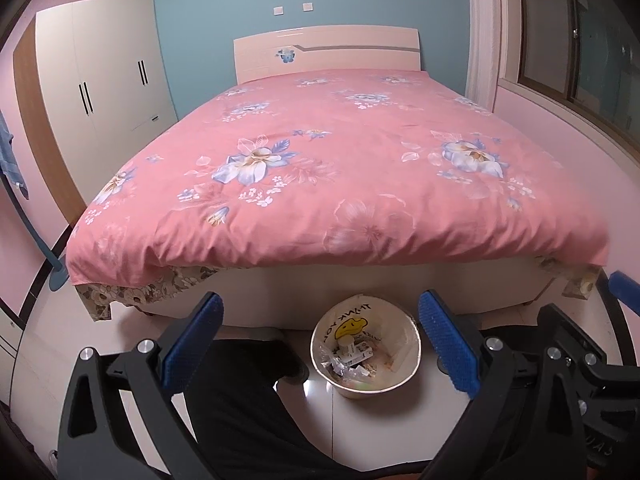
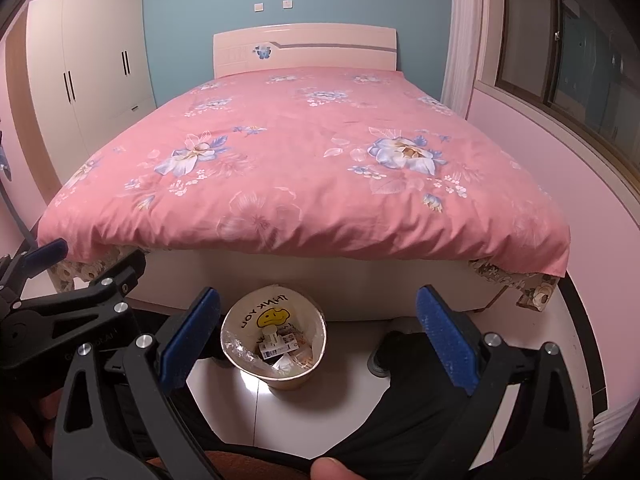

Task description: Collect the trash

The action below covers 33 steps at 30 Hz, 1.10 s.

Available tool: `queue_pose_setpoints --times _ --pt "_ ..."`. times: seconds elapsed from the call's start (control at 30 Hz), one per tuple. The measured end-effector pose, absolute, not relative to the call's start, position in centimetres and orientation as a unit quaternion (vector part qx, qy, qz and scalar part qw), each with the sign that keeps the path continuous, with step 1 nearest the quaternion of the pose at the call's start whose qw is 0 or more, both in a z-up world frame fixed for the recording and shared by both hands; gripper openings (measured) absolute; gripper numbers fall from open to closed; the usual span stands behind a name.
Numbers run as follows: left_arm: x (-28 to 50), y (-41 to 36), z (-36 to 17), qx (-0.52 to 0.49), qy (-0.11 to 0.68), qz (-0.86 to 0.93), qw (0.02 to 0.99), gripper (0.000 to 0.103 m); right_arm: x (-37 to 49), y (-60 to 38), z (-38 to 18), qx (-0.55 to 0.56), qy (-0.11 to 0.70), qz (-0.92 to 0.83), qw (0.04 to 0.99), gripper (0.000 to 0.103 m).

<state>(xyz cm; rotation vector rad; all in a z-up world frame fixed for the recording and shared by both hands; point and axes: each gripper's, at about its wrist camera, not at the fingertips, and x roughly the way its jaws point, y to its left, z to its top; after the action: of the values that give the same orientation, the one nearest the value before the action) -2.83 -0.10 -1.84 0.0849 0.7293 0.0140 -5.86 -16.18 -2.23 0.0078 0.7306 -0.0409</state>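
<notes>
Both tools, left [image 1: 334, 344] and right [image 2: 318, 340], gape wide and hold nothing, side by side above the floor [image 2: 256, 408]. Below them a bin [image 1: 366, 360] stands at the foot of the bed [image 1: 340, 168], scraps inside; its liner reads "THANK YOU" over a yellow smiley.
</notes>
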Motion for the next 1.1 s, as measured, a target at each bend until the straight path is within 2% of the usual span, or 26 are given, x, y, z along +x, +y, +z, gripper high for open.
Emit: queue_pose_setpoints --times 1.1 --pt "-3.15 -0.36 -1.62 0.049 0.354 0.021 0.934 0.099 -5.63 -15.57 -2.07 -0.001 0.356 -0.018 0.934 0.096"
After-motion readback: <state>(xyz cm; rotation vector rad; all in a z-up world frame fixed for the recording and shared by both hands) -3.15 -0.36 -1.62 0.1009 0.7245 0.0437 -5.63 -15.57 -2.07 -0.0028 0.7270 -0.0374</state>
